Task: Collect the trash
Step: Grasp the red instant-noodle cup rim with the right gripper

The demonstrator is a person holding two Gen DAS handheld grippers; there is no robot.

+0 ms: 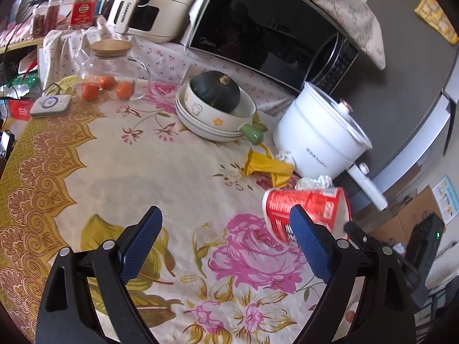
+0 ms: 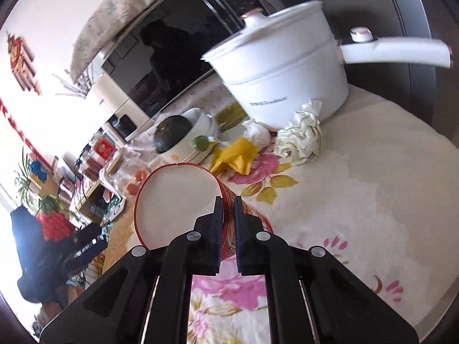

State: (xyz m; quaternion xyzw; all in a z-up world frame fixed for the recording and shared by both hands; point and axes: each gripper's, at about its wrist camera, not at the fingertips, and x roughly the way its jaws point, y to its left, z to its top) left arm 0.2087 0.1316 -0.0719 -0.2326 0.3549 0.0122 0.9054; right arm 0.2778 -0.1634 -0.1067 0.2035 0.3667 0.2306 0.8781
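Note:
A red paper cup [image 2: 178, 197] with a white inside is pinched by its rim wall between the blue pads of my right gripper [image 2: 228, 205], which is shut on it. The same red cup [image 1: 304, 205] hangs tilted at the right of the left wrist view. My left gripper [image 1: 226, 223] stands open over the flowered tablecloth [image 1: 160, 172], nothing between its fingers. Other trash lies by the white pot: a yellow wrapper [image 1: 268, 166], also yellow wrapper [image 2: 236, 154], a crumpled cream tissue [image 2: 301, 136] and a small white paper ball [image 2: 258, 133].
A white electric pot [image 1: 318, 134] with a long handle stands near the table's right edge. Stacked bowls hold a dark green squash [image 1: 216, 90]. A glass jar with oranges [image 1: 110, 71], a microwave [image 1: 258, 28] and an air fryer [image 1: 149, 3] line the back.

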